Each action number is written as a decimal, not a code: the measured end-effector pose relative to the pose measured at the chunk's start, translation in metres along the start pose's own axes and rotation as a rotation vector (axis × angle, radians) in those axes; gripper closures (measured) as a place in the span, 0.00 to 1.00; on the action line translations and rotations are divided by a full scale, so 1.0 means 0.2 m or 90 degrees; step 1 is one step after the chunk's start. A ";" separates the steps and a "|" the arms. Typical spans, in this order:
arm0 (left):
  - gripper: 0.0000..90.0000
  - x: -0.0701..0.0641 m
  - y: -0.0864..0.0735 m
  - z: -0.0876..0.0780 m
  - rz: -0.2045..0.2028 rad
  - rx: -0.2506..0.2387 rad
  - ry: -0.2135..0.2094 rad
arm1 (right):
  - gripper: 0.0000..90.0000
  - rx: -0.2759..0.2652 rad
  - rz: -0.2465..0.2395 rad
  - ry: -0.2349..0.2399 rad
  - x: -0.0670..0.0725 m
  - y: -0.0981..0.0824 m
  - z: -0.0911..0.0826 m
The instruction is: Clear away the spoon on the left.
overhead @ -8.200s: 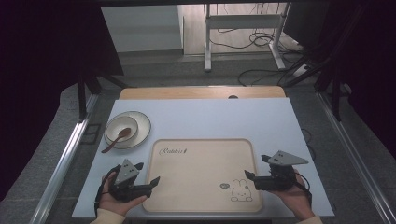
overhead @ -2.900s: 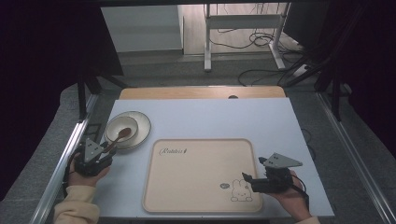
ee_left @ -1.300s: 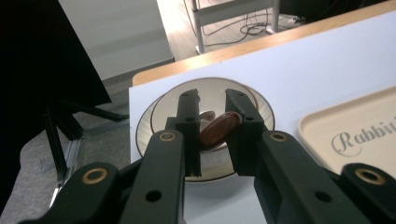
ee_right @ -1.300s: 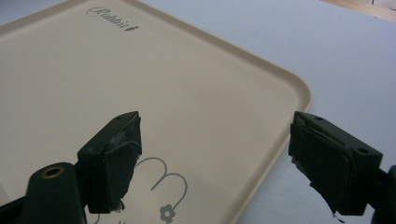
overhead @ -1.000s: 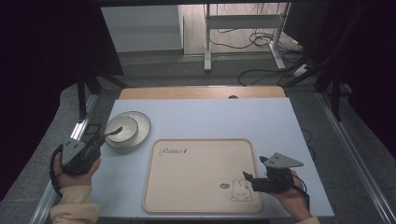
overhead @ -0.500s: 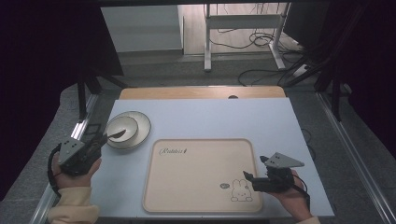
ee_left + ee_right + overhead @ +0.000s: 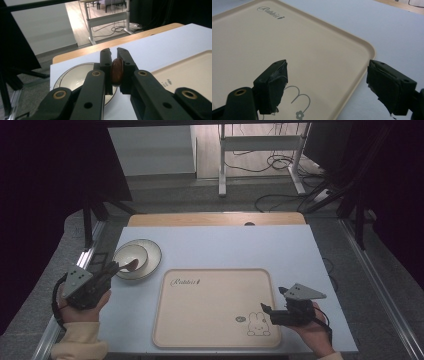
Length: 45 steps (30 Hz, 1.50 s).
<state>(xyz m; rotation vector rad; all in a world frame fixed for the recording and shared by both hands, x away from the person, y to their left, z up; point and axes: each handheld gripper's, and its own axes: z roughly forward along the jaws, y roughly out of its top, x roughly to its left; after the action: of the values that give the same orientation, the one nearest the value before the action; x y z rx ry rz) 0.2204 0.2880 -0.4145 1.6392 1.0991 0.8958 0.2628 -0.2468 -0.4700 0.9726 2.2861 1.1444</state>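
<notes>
A brown wooden spoon (image 7: 117, 71) is clamped by its handle in my left gripper (image 7: 114, 53), whose jaws have just been closing on it. In the high view the left gripper (image 7: 112, 268) sits at the table's left edge. The spoon's head (image 7: 130, 265) reaches over a white bowl (image 7: 129, 255) that stands on a plate (image 7: 154, 256). My right gripper (image 7: 267, 312) is open and holds nothing. It hovers low over the front right corner of a beige tray (image 7: 210, 315), beside its rabbit drawing (image 7: 258, 325). Its pads (image 7: 274, 77) stand wide apart above the tray (image 7: 287, 37).
The pale blue tabletop (image 7: 240, 245) has a wooden strip (image 7: 215, 219) along its far edge. Metal rails (image 7: 372, 280) run along both sides. Beyond the table are a desk frame (image 7: 260, 142) and cables on the floor.
My left gripper, shut on the spoon's handle, has risen a little and drawn the spoon up from the bowl. The right gripper has stayed where it was.
</notes>
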 end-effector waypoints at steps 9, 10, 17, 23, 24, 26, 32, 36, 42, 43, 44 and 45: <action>0.94 -0.04 0.04 -0.01 0.010 -0.011 -0.023 | 0.19 -0.001 0.001 -0.001 0.00 0.00 0.00; 0.94 -0.04 0.04 -0.01 0.010 -0.011 -0.023 | 0.19 -0.001 0.001 -0.001 0.00 0.00 0.00; 0.94 -0.07 0.04 -0.01 0.013 -0.011 -0.033 | 0.19 -0.004 0.002 -0.001 0.00 0.00 -0.01; 0.94 -0.10 0.05 -0.01 0.011 -0.014 -0.047 | 0.19 -0.008 0.003 0.001 0.01 0.00 -0.01; 0.94 -0.11 0.05 -0.01 0.015 -0.014 -0.050 | 0.19 -0.009 0.005 0.001 0.01 0.00 -0.01; 0.94 -0.13 0.06 -0.01 0.018 -0.014 -0.054 | 0.19 -0.011 0.006 0.002 0.02 0.01 -0.01; 0.94 -0.19 0.07 0.01 0.034 -0.013 -0.071 | 0.19 -0.010 0.003 0.002 0.02 0.01 -0.01; 0.94 -0.22 0.07 0.03 0.055 -0.009 -0.082 | 0.19 -0.009 -0.004 0.003 0.02 0.01 -0.01; 0.94 -0.23 0.08 0.03 0.048 -0.014 -0.094 | 0.20 -0.001 -0.008 0.008 -0.01 0.00 0.00; 0.94 -0.24 0.08 0.03 0.047 -0.013 -0.098 | 0.20 0.000 -0.006 0.008 -0.01 0.00 0.00; 0.94 -0.25 0.08 0.04 0.048 -0.012 -0.101 | 0.20 -0.001 -0.006 0.010 -0.01 0.00 0.00; 0.94 -0.25 0.08 0.04 0.049 -0.012 -0.104 | 0.20 -0.002 -0.006 0.011 -0.01 0.00 0.00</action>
<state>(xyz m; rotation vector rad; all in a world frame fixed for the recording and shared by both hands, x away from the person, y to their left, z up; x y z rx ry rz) 0.2148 0.2353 -0.4046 1.7162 0.9186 0.8034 0.2642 -0.2483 -0.4695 0.9527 2.2995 1.1562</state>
